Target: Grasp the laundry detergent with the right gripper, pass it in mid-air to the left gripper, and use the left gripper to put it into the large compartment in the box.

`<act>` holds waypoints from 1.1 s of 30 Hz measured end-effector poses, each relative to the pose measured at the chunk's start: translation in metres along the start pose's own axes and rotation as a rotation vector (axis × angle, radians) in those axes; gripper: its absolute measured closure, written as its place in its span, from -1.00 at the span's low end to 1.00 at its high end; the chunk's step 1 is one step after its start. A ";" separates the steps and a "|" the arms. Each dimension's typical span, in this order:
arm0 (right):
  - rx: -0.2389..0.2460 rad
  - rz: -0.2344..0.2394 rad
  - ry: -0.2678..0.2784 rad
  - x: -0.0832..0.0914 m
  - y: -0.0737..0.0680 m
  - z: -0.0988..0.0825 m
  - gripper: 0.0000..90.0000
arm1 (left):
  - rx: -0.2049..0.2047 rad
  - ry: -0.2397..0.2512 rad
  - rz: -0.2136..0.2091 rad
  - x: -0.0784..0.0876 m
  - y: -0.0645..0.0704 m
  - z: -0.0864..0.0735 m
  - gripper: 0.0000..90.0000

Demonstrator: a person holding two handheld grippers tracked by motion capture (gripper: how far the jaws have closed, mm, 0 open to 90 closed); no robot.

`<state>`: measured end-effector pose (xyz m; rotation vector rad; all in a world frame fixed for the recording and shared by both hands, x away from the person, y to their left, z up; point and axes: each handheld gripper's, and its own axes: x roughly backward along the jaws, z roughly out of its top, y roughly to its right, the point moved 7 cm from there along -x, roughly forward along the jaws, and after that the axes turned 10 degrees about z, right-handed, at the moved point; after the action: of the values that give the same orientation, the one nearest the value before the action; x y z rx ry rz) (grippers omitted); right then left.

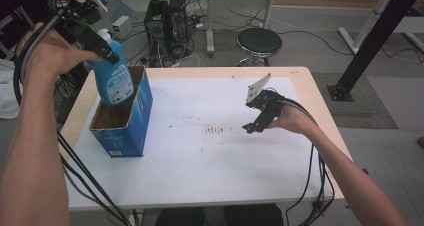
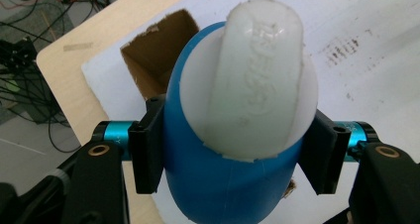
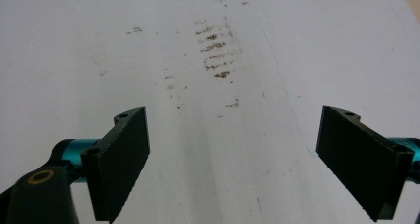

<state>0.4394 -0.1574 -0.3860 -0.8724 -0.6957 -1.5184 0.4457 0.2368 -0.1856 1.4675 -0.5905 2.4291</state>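
Bottle (image 1: 114, 73) blue, white cap, clamped near its top by left gripper (image 1: 102, 50), base partly down in open blue box (image 1: 134, 128). Looks like packing step; next: lower straight, then release. Right of box, right gripper (image 1: 255, 126) hovers over stained sheet (image 1: 215, 151), jaws wide apart, holding nothing.

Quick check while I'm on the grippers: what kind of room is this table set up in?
Most likely a lab or workshop rather than a home. Behind the white-covered wooden table stand black computer towers in a tangle of floor cables, a round black stool, and a black metal frame leg.
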 end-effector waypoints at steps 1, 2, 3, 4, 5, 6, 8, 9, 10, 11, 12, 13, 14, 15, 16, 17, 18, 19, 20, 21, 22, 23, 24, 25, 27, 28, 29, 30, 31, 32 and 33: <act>-0.018 0.001 -0.011 0.001 -0.001 -0.001 -0.72 | 0.002 -0.009 0.000 -0.003 -0.001 -0.002 -0.17; -0.017 0.001 -0.013 0.000 -0.001 -0.001 -0.72 | 0.000 -0.021 0.002 -0.006 -0.002 -0.005 -0.17; -0.017 0.000 -0.013 0.001 -0.001 -0.001 -0.72 | -0.001 -0.030 0.001 -0.009 -0.002 -0.007 -0.17; -0.012 0.002 -0.013 0.000 -0.001 -0.001 -0.72 | 0.005 -0.031 0.004 -0.012 -0.002 -0.009 -0.17; -0.014 0.001 -0.011 0.000 -0.001 -0.002 -0.72 | 0.008 -0.040 0.003 -0.016 -0.002 -0.011 -0.17; -0.012 0.002 -0.013 0.000 -0.001 -0.002 -0.72 | 0.012 -0.040 0.002 -0.021 -0.002 -0.014 -0.17; -0.011 -0.001 -0.018 -0.001 0.000 -0.002 -0.72 | 0.010 -0.049 -0.006 -0.029 -0.002 -0.019 -0.17; -0.008 0.003 -0.021 -0.001 -0.001 -0.002 -0.72 | 0.011 -0.056 -0.010 -0.034 -0.001 -0.022 -0.17; -0.009 0.003 -0.022 -0.002 -0.001 -0.002 -0.72 | 0.013 -0.060 -0.015 -0.038 0.000 -0.024 -0.17; -0.009 0.008 -0.039 -0.002 -0.001 -0.002 -0.72 | 0.008 -0.065 -0.015 -0.042 0.001 -0.026 -0.17; -0.009 0.007 -0.039 -0.002 -0.001 -0.002 -0.72 | 0.006 -0.063 -0.018 -0.047 0.001 -0.028 -0.17; -0.009 0.005 -0.041 -0.003 -0.001 -0.003 -0.72 | 0.000 -0.081 -0.025 -0.052 0.002 -0.031 -0.17; -0.011 0.008 -0.045 -0.003 -0.001 -0.003 -0.72 | 0.012 -0.076 -0.026 -0.056 0.003 -0.032 -0.17; -0.009 0.007 -0.047 -0.004 -0.001 -0.003 -0.72 | 0.002 -0.084 -0.026 -0.060 0.003 -0.034 -0.17; -0.004 0.003 -0.047 -0.004 -0.001 -0.003 -0.72 | 0.004 -0.090 -0.033 -0.065 0.004 -0.037 -0.17; -0.012 0.008 -0.050 -0.004 -0.002 -0.003 -0.72 | 0.004 -0.088 -0.031 -0.070 0.005 -0.039 -0.17; -0.012 0.005 -0.049 -0.005 -0.002 -0.003 -0.72 | 0.014 -0.091 -0.038 -0.074 0.007 -0.041 -0.17; -0.011 0.008 -0.051 -0.005 -0.002 -0.003 -0.72 | 0.009 -0.094 -0.039 -0.078 0.007 -0.043 -0.17; -0.017 0.005 -0.052 -0.005 -0.002 -0.003 -0.72 | 0.013 -0.089 -0.039 -0.082 0.009 -0.045 -0.17; -0.007 0.001 -0.050 -0.006 -0.001 -0.003 -0.72 | 0.016 -0.093 -0.045 -0.085 0.010 -0.047 -0.17; 0.002 0.003 -0.049 -0.006 0.000 -0.003 -0.72 | 0.010 -0.091 -0.046 -0.089 0.011 -0.049 -0.17; 0.003 0.000 -0.044 -0.006 0.000 -0.003 -0.72 | 0.017 -0.094 -0.049 -0.091 0.012 -0.050 -0.17; 0.005 0.003 -0.052 -0.006 0.000 -0.004 -0.72 | 0.018 -0.093 -0.055 -0.096 0.013 -0.053 -0.17; 0.005 -0.001 -0.046 -0.007 0.000 -0.004 -0.72 | 0.016 -0.100 -0.059 -0.099 0.015 -0.055 -0.17; -0.004 -0.002 -0.054 -0.006 0.000 -0.005 -0.72 | 0.007 -0.101 -0.061 -0.106 0.017 -0.058 -0.17; -0.001 -0.002 -0.053 -0.007 0.000 -0.005 -0.72 | 0.013 -0.100 -0.064 -0.108 0.019 -0.059 -0.17; -0.004 -0.002 -0.048 -0.007 0.000 -0.005 -0.72 | 0.010 -0.102 -0.063 -0.111 0.020 -0.060 -0.17; -0.003 -0.002 -0.048 -0.007 0.000 -0.005 -0.72 | 0.000 -0.105 -0.057 -0.113 0.020 -0.061 -0.17; -0.005 -0.003 -0.050 -0.007 -0.001 -0.005 -0.72 | 0.004 -0.105 -0.059 -0.116 0.022 -0.063 -0.17; -0.003 -0.001 -0.051 -0.008 -0.001 -0.005 -0.72 | 0.001 -0.103 -0.059 -0.117 0.023 -0.063 -0.17; -0.002 -0.001 -0.053 -0.007 -0.001 -0.005 -0.72 | 0.001 -0.109 -0.058 -0.118 0.023 -0.065 -0.17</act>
<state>0.4379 -0.1577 -0.3951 -0.9167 -0.7333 -1.5017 0.4405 0.2461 -0.3221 1.6028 -0.5608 2.3181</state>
